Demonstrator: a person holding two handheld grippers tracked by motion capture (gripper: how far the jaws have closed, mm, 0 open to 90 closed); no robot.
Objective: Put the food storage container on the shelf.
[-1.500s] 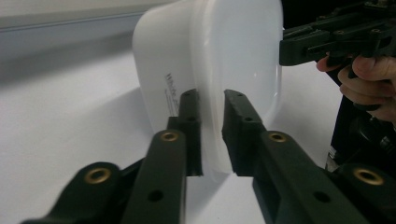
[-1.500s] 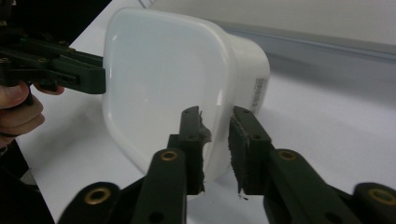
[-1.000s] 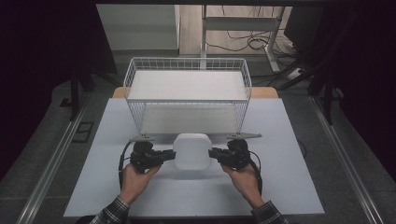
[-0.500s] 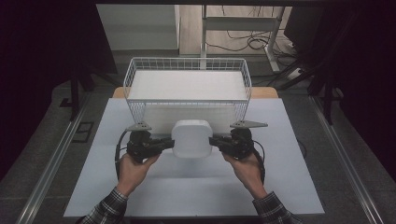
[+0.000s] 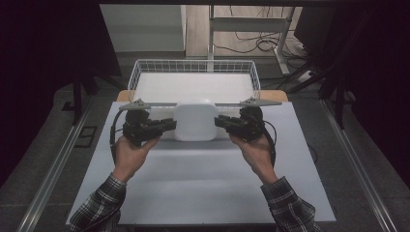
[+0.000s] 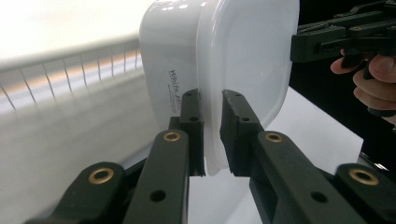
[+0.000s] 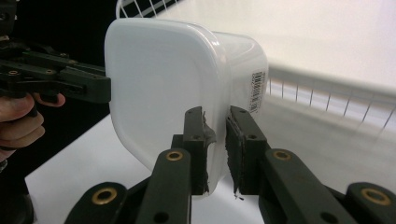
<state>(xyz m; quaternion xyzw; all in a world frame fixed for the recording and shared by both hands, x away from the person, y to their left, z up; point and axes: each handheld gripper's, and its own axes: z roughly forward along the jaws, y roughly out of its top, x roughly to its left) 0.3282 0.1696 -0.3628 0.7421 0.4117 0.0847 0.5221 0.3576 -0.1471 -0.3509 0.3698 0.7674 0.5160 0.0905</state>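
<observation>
Progress looks about midway: one white lidded plastic container (image 5: pixel 195 121) hangs above the white table (image 5: pixel 203 188), its rim pinched at nine o'clock by the left gripper (image 5: pixel 167 125) and at three o'clock by the right gripper (image 5: pixel 221 121). Beyond, at twelve o'clock, one wire basket (image 5: pixel 138 72) waits; lowering it inside probably remains.
</observation>
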